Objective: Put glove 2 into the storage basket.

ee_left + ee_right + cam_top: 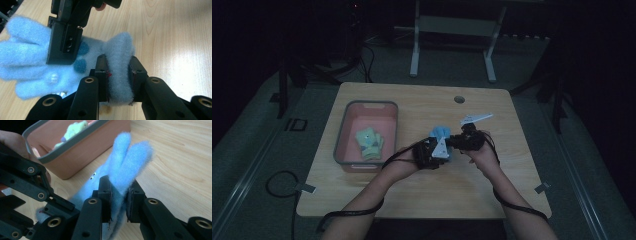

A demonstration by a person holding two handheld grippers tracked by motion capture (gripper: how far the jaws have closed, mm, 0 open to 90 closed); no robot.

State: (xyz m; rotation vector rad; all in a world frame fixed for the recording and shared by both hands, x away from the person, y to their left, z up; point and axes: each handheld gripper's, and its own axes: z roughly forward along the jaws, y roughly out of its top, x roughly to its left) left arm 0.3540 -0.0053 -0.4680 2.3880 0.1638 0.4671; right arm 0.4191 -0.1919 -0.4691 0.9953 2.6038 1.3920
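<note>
Fuzzy blue glove hung at frame centre, above the wooden table, with left gripper and right gripper each clamped on it.

Hidden and unclear parts

The fuzzy light-blue glove has its cuff covered by clamped black jaws, fingertips cut off at the frame's left edge; the yellow-green item in the pink bin is too dim to identify.

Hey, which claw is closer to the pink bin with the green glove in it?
Left. The left claw holds the blue glove just right of the pink bin, which has a green glove inside. The right claw grips the same glove from farther right.
</note>
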